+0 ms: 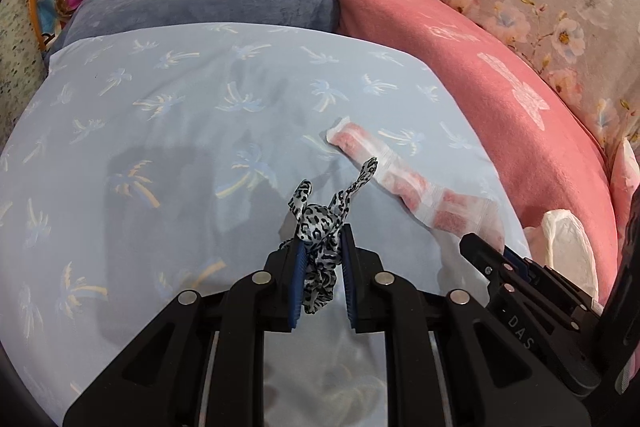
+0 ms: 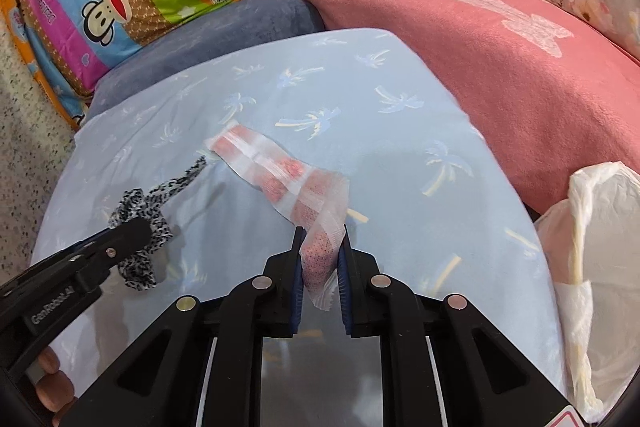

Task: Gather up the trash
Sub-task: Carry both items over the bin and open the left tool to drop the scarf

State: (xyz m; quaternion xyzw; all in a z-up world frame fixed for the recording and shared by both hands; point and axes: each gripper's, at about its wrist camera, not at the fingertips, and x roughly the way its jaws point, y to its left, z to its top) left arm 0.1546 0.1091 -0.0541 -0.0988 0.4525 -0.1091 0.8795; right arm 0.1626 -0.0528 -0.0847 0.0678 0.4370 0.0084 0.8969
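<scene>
bright, even light; soft gripper shadows on the sheet (image 1: 168,131); fisheye-warped, dark-vignetted edges.

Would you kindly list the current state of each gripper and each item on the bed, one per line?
left gripper: shut on the leopard-print scrunchie.
leopard-print scrunchie: pinched between the jaws, its tails sticking up.
right gripper: shut on the strip of sachets.
strip of sachets: near end pinched, the rest trailing across the blue sheet.
white plastic bag: crumpled, lying at the right edge beside the pink blanket.
</scene>
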